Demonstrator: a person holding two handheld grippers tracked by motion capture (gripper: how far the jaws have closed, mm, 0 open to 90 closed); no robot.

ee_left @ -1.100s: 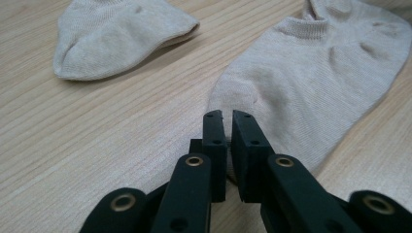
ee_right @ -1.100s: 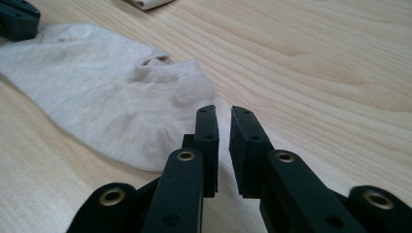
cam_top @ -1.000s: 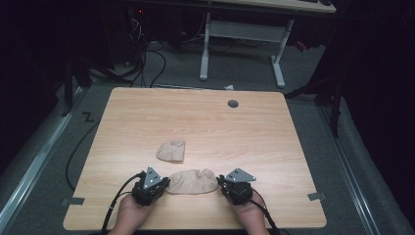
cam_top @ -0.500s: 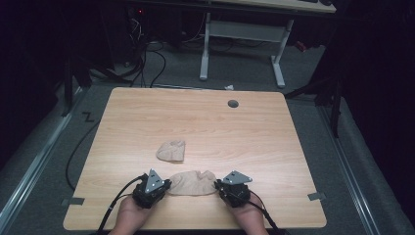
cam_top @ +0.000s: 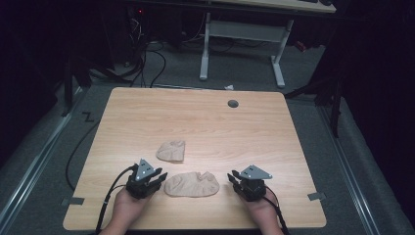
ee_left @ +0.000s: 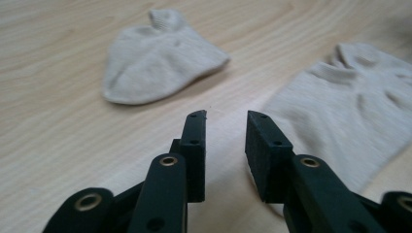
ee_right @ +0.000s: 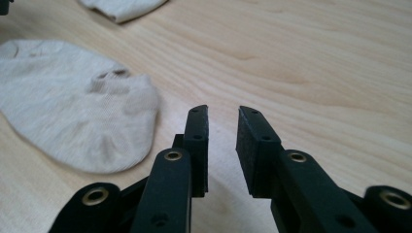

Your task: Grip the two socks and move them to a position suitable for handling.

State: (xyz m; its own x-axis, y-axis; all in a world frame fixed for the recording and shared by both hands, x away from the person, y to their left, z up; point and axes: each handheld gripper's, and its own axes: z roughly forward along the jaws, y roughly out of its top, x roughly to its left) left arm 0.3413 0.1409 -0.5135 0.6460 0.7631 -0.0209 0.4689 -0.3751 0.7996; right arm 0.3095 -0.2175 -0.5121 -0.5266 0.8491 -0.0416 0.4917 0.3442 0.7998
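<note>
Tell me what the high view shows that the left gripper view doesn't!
The high view alone has both forearms, the right hand-held gripper, the round grey hole in the table, the grey carpet floor and white desk legs. The left gripper view alone gives a close look at the left hand-held gripper, jaws slightly apart with nothing between. Both show the small folded beige sock, the larger flat beige sock and the light wooden table.

The left gripper (ee_left: 224, 127) hovers over the desk (ee_left: 53, 121), jaws slightly apart and empty. One sock (ee_left: 158, 60) lies ahead; another sock (ee_left: 350, 114) lies just right of the jaws.
</note>
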